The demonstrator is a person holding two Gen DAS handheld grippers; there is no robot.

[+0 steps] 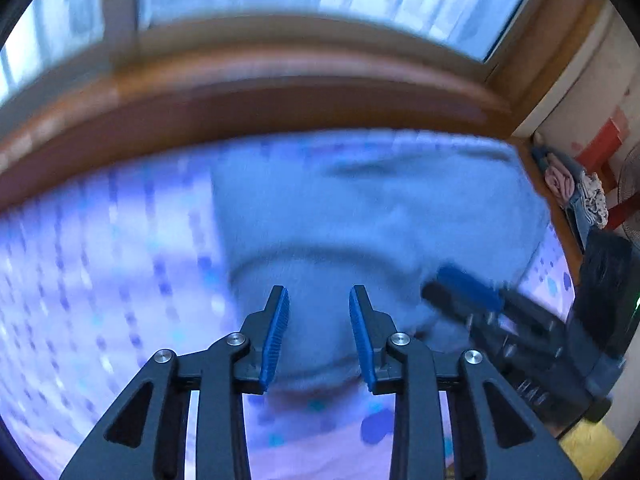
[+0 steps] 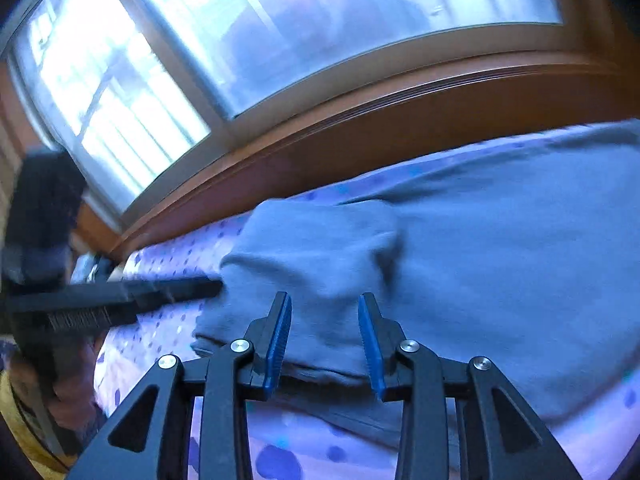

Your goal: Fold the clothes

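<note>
The left gripper (image 1: 319, 332) hangs with jaws spread over the near hem of the blue-grey garment (image 1: 372, 216), pinching nothing. The cloth lies on the dotted bedsheet (image 1: 100, 264), running away rightward. The right gripper (image 2: 325, 340), equally spread and empty, straddles the folded edge.

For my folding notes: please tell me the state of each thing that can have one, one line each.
left gripper: open, above the garment's folded edge.
right gripper: open, fabric between the jaws, not pinched.
blue-grey garment: lying on the dotted bedsheet, partly folded.
window: closed.
</note>
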